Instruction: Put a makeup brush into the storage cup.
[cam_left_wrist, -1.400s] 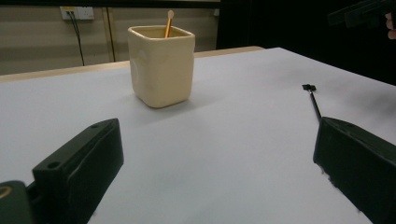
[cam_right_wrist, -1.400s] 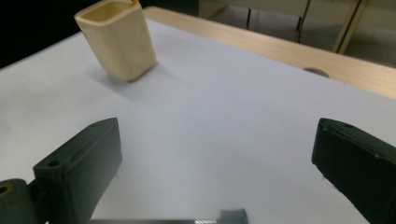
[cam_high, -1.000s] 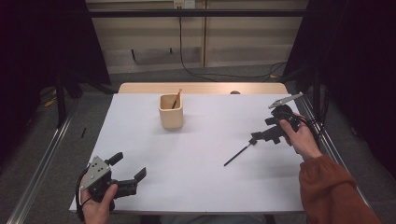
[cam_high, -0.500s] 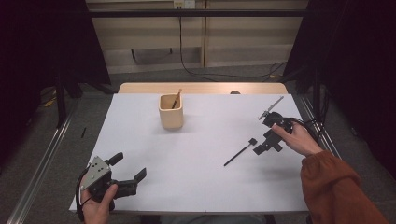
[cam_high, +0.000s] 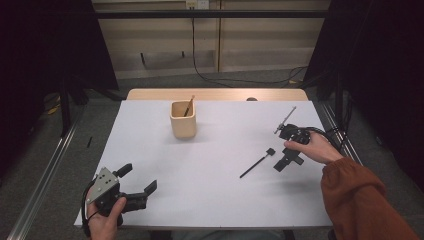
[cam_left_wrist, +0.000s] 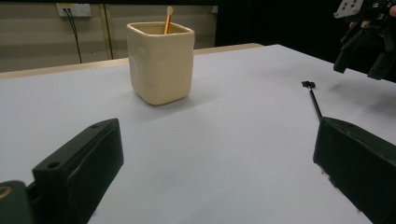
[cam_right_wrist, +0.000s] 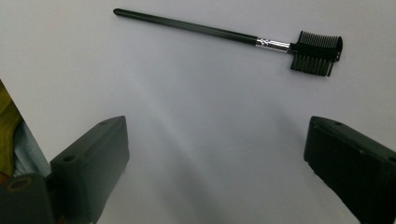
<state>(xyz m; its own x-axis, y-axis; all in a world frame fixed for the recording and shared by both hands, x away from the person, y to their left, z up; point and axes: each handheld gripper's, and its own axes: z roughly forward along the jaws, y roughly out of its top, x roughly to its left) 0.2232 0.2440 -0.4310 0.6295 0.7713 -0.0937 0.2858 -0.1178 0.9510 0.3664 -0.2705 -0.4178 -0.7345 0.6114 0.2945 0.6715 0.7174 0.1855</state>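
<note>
A thin black brush (cam_high: 257, 163) with a small comb head lies flat on the white table (cam_high: 220, 200), right of centre. My right gripper (cam_high: 288, 162) hovers just right of the comb head, pointing down. Its jaws are open, have just been closing slightly, and hold nothing. In the right gripper view the brush (cam_right_wrist: 233, 35) lies beyond the right gripper (cam_right_wrist: 219, 154). My left gripper (cam_high: 139, 177) rests open and empty near the front left corner. A beige cup (cam_high: 183, 120) with a wooden stick (cam_high: 189, 106) in it stands at the back centre.
The left gripper view looks across the sheet at the cup (cam_left_wrist: 161, 63), the brush (cam_left_wrist: 314, 98) and the other hand's gripper (cam_left_wrist: 369, 46). A strip of bare wooden tabletop (cam_high: 215, 94) runs along the far edge. Dark floor and cables lie beyond.
The right gripper has tilted downward and shifted slightly toward the near edge, ending beside the brush's comb head. The left gripper, cup and brush have stayed put.
</note>
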